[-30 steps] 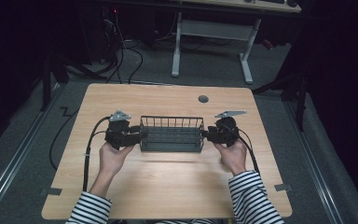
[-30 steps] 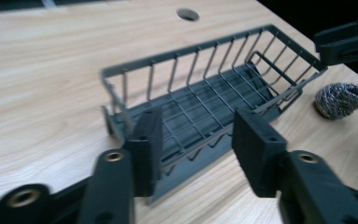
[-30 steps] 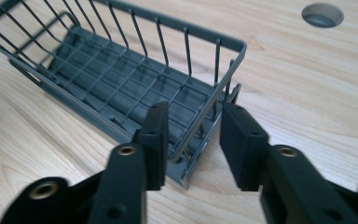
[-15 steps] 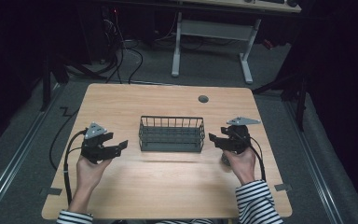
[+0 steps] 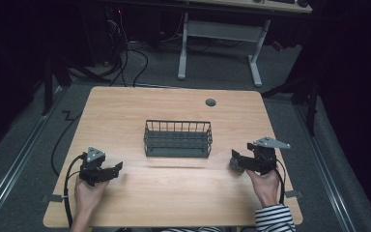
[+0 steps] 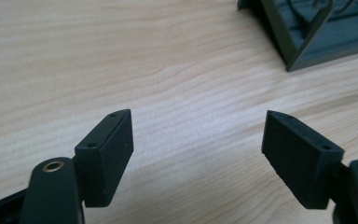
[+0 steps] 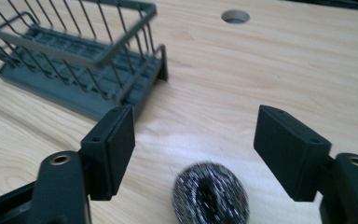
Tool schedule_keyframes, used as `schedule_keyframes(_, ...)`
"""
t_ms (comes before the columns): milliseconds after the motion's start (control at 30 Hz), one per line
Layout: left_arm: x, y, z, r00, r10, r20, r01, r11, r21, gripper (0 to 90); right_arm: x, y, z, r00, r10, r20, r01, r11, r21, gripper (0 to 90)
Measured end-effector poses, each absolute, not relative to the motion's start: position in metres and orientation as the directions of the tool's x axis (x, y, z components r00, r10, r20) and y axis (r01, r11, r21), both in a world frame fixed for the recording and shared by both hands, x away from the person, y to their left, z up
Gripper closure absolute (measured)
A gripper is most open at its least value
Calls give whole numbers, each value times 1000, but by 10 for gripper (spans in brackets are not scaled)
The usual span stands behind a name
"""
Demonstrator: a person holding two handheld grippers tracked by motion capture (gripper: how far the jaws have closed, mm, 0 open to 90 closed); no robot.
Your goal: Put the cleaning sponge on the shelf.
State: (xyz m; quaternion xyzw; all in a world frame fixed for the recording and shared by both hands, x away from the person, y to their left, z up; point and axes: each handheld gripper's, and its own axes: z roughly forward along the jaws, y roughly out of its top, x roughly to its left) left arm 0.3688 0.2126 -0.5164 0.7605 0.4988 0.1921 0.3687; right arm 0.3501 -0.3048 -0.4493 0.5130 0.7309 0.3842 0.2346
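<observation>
Scourer (image 7: 210,192) lies on the table (image 5: 174,193) between your right gripper's (image 7: 195,140) spread jaws, untouched, right of the basket (image 5: 178,138). Your left gripper (image 6: 198,154) gapes empty over bare wood.

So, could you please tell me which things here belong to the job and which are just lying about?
In the job:
- scourer, between the open right gripper's jaws
- wire basket, mid-table
- left gripper, open, over bare wood

Lying about:
- cable hole in the table
- floor cables
- far desk frame
</observation>
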Motion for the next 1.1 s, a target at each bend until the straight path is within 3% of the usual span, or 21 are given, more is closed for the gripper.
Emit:
schedule_keyframes(500, 363, 209, -537, 403, 914, -36, 625, -247, 741, 231, 340, -328, -488, -305, 947, 106, 608, 107, 787, 202)
schedule_keyframes(767, 363, 205, -537, 407, 913, -17, 626, -266, 733, 197, 344, -327, -505, -289, 952, 97, 632, 114, 767, 214)
schedule_keyframes(867, 363, 205, -537, 405, 914, -17, 627, -264, 733, 192, 344, -327, -508, -288, 952, 101, 643, 114, 758, 244)
schedule_keyframes(1100, 363, 204, -537, 401, 916, -17, 628, -261, 733, 189, 340, -327, -513, -302, 949, 90, 634, 130, 762, 436)
